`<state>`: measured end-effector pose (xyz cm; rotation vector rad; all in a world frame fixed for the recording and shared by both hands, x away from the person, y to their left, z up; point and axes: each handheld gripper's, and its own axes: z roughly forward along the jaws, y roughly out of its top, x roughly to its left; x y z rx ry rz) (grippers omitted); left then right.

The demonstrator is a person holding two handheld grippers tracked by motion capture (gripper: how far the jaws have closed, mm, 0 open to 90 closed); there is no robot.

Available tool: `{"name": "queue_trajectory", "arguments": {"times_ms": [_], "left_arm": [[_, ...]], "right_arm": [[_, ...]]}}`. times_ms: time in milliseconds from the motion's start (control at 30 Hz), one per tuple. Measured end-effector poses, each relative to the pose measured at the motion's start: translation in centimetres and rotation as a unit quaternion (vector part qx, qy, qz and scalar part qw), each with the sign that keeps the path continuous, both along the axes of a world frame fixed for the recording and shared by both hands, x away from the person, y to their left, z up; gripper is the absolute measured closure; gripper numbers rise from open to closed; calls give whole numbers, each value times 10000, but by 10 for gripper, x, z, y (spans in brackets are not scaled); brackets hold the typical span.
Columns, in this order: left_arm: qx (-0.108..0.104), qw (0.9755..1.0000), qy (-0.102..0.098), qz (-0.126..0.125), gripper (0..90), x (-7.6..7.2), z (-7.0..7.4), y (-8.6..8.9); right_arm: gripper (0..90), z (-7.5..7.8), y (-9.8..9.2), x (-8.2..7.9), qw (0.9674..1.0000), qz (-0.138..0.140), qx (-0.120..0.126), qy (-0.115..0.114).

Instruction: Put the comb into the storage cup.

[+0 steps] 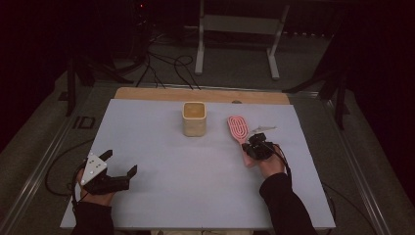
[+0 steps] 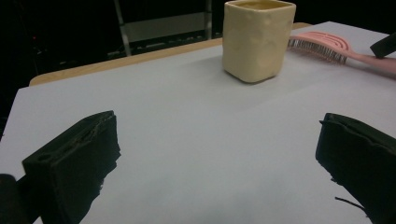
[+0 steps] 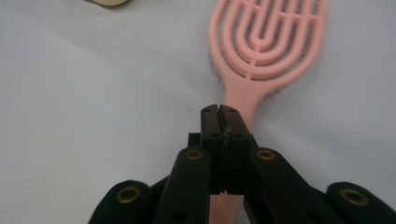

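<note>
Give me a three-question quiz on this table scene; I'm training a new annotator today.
1. True or false: the left gripper has its jaws apart.
2. What does the right gripper hold? A) cup B) brush handle C) nothing
3. Which thing stands left of the pink hairbrush in the high view?

Key: 1 true; 2 B, jaws closed on the handle; 3 the cream cup, upright on the white table.

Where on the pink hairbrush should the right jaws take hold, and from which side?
Grip the pink hairbrush on its narrow handle, just below the head, coming from the person's side along the handle. The slotted head is broad with bristles underneath; the handle is slim enough for the jaws. The right gripper already sits shut over the handle there.
</note>
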<state>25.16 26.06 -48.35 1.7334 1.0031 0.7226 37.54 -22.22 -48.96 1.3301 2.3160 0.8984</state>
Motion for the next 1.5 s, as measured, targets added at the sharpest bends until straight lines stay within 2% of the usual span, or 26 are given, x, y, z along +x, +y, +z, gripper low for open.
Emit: {"name": "queue_trajectory", "arguments": {"times_ms": [333, 733, 900, 1100, 1233, 1333, 1433, 1500], "left_arm": [[15, 10000, 10, -7, 1, 0, 0, 0], [16, 10000, 12, -4, 1, 0, 0, 0], [21, 10000, 20, 0, 1, 0, 0, 0], [-5, 10000, 5, 12, 1, 0, 0, 0], [-5, 10000, 9, 17, 1, 0, 0, 0], [-6, 10000, 11, 19, 1, 0, 0, 1], [14, 10000, 9, 16, 1, 0, 1, 1], [-23, 10000, 18, 18, 1, 0, 1, 1]], "right_arm": [[895, -2, -13, 0, 9998, -177, 21, 57], [875, 1, -15, -2, 9998, -101, 156, 39], [838, 8, -17, -6, 9994, -28, 301, -148], [749, 22, -21, -19, 9976, 45, 444, -537], [668, 30, -28, -32, 9946, 57, 645, -816], [561, 34, -35, -42, 9921, -46, 744, -1005], [493, 36, -46, -53, 9888, -102, 987, -1118], [416, 37, -51, -61, 9864, -148, 1072, -1235]]}}
